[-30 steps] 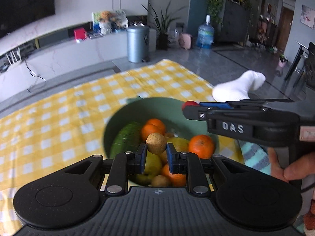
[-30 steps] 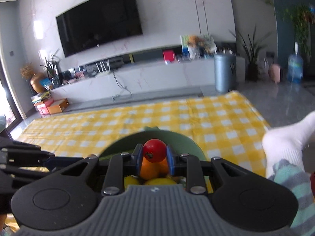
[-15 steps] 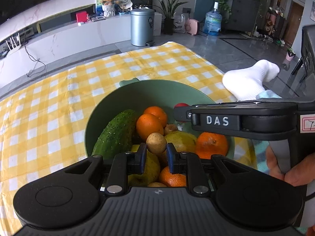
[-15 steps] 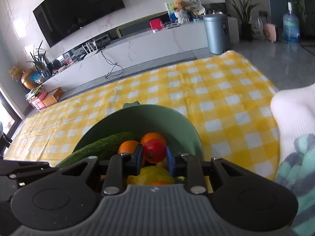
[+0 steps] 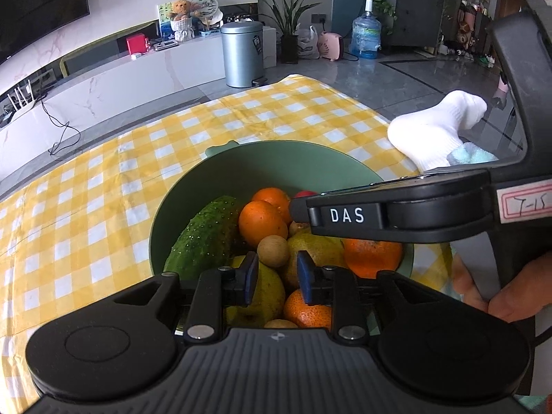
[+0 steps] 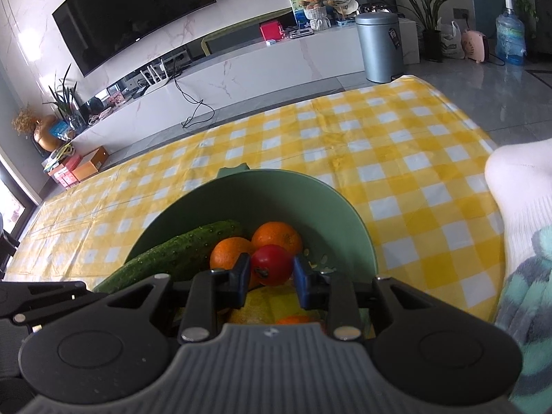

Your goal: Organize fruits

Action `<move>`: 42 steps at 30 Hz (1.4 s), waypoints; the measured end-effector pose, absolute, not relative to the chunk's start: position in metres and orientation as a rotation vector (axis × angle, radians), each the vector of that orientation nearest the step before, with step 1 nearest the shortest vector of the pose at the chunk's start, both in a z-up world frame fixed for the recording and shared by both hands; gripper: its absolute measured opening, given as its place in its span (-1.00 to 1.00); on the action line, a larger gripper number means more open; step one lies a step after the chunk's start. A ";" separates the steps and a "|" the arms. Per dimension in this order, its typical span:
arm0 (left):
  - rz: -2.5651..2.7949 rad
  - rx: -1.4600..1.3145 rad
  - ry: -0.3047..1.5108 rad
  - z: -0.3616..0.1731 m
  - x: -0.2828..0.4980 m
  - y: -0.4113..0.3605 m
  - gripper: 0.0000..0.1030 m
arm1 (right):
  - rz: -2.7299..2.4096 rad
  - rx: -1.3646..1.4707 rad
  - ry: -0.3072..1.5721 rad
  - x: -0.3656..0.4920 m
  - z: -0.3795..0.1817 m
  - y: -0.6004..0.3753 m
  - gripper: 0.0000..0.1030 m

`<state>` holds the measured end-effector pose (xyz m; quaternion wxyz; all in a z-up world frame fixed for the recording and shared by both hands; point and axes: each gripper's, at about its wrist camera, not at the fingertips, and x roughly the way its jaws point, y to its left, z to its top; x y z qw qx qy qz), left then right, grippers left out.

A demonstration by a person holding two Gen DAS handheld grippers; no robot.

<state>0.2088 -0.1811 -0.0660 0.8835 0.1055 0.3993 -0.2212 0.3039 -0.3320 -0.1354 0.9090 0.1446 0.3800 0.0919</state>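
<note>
The left gripper (image 5: 275,272) is matte black with a ribbed grey deck, two round discs on its side wings, silver screws on the finger arms and blue pads (image 5: 250,277). The right gripper (image 6: 269,277) is built the same; seen side-on from the left camera, it shows white "DAS" lettering and a pink-framed label handwritten "7-15". The bare-skinned hand (image 5: 496,293) grips its handle, and a white sock (image 5: 431,134) meets a teal fuzzy cuff.

Wall-mounted television (image 6: 138,10) above marble console (image 6: 262,65)
</note>
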 end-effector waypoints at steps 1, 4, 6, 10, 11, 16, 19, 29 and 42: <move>-0.461 0.219 0.830 -0.065 0.208 -0.181 -0.32 | 0.191 0.300 0.783 0.304 -0.135 -0.332 -0.51; -0.463 0.221 0.815 -0.062 0.204 -0.180 -0.24 | 0.197 0.316 0.761 0.301 -0.132 -0.334 -0.39; -0.472 0.223 0.797 -0.058 0.200 -0.179 -0.15 | 0.202 0.324 0.738 0.298 -0.128 -0.336 -0.30; -0.471 0.244 0.754 -0.046 0.188 -0.175 -0.04 | 0.213 0.336 0.687 0.287 -0.118 -0.340 -0.27; -0.465 0.248 0.741 -0.043 0.185 -0.173 -0.02 | 0.215 0.338 0.670 0.282 -0.115 -0.341 -0.25; -0.431 0.230 0.676 -0.021 0.165 -0.153 0.13 | 0.248 0.347 0.538 0.252 -0.095 -0.345 0.10; -0.395 0.207 0.628 -0.007 0.151 -0.139 0.23 | 0.262 0.345 0.462 0.233 -0.084 -0.344 0.23; -0.263 0.181 0.472 0.027 0.109 -0.110 0.76 | 0.249 0.213 0.273 0.151 -0.040 -0.316 0.71; -0.123 0.151 0.422 0.017 0.076 -0.087 0.77 | 0.204 0.040 0.249 0.076 -0.030 -0.278 0.92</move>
